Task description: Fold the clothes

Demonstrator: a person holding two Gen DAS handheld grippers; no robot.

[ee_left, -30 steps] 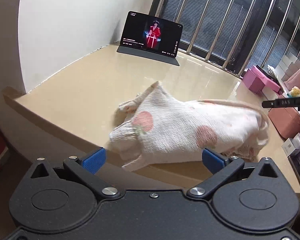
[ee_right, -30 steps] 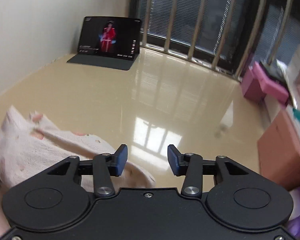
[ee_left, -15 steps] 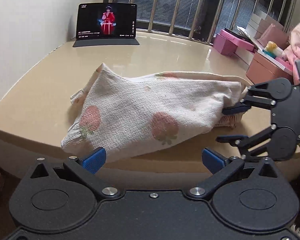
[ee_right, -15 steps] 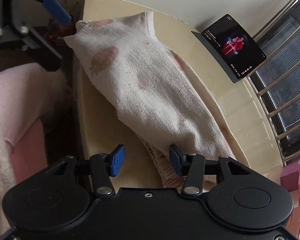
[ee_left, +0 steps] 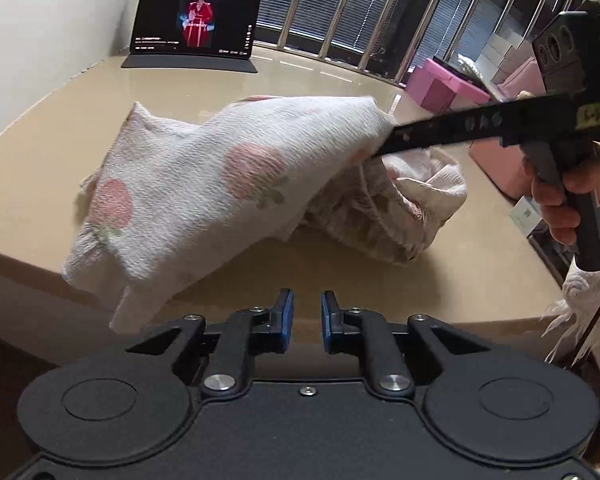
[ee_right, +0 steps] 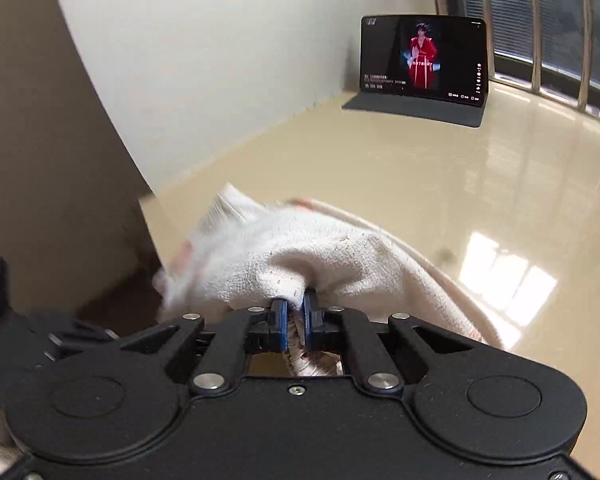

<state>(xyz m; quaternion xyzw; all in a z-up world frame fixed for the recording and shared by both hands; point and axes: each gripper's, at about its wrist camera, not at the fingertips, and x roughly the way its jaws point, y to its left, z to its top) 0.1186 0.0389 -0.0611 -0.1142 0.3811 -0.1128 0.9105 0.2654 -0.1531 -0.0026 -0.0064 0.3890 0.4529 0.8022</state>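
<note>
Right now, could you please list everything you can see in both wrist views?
garment: one, white with pink strawberry print, crumpled on the table's near part, one end lifted.
table: one, glossy beige, against the white wall.
tablet: one, black, screen lit, propped at the far edge of the table by the wall.
window bars: several, metal, behind the table.
pink boxes: several, stacked to the right of the table.
left gripper: black with blue pads, jaws just closed to a narrow gap, nothing between them.
right gripper: black with blue pads, jaws just closed on the garment's edge.
hand: one, on the right gripper's handle.
</note>
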